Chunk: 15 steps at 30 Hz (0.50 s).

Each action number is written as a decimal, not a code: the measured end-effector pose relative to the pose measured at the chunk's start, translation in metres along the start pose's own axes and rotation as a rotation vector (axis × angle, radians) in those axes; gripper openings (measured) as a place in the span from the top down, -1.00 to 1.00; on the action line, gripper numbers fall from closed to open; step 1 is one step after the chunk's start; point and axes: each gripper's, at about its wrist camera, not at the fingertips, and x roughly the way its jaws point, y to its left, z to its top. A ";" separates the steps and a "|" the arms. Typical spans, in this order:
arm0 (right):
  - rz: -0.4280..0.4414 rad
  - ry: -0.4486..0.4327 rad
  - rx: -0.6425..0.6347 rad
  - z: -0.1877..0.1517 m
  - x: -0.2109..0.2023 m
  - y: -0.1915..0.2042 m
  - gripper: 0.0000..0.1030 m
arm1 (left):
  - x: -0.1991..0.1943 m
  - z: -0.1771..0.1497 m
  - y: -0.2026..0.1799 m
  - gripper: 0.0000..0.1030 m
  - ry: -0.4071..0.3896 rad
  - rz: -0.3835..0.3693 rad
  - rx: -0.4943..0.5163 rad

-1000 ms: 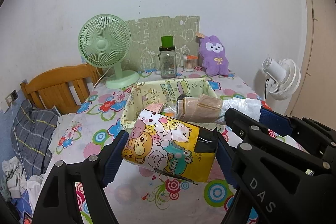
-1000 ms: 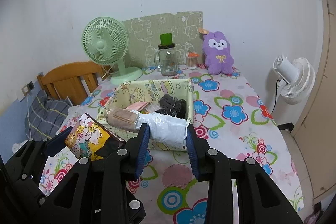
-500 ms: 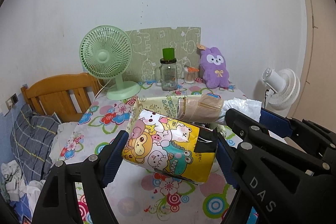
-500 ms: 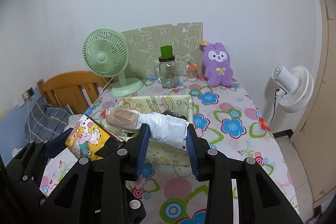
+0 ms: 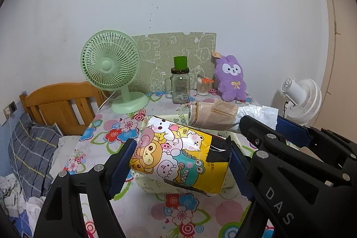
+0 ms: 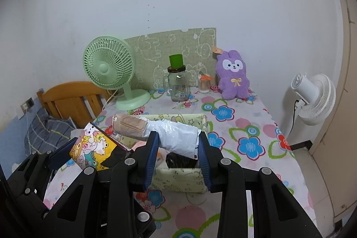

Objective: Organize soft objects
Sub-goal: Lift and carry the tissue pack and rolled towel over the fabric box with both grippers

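Carrying step: left gripper (image 5: 180, 162) clamps a yellow cartoon-printed tissue pack (image 5: 178, 155), right gripper (image 6: 178, 148) pinches a white plastic-wrapped roll (image 6: 176, 137), above the pale fabric bin (image 6: 178, 180); next, placement.

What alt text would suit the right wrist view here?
The right tongs clamp a white plastic-wrapped roll with a beige end above a pale yellow fabric storage box on a flower-print table. At left, the left tongs hold a yellow cartoon-printed tissue pack.
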 end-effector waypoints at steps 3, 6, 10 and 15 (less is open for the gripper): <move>-0.001 0.000 0.005 0.003 0.007 -0.001 0.26 | 0.006 0.004 0.000 -0.59 0.001 -0.002 0.004; 0.001 -0.001 0.006 0.006 0.013 -0.002 0.26 | 0.012 0.007 0.001 -0.59 0.000 0.001 0.007; 0.004 0.000 0.004 0.012 0.023 -0.002 0.26 | 0.020 0.011 0.003 -0.59 0.002 0.005 0.003; 0.012 0.012 0.004 0.017 0.040 -0.003 0.26 | 0.036 0.016 0.004 -0.59 0.014 0.010 0.001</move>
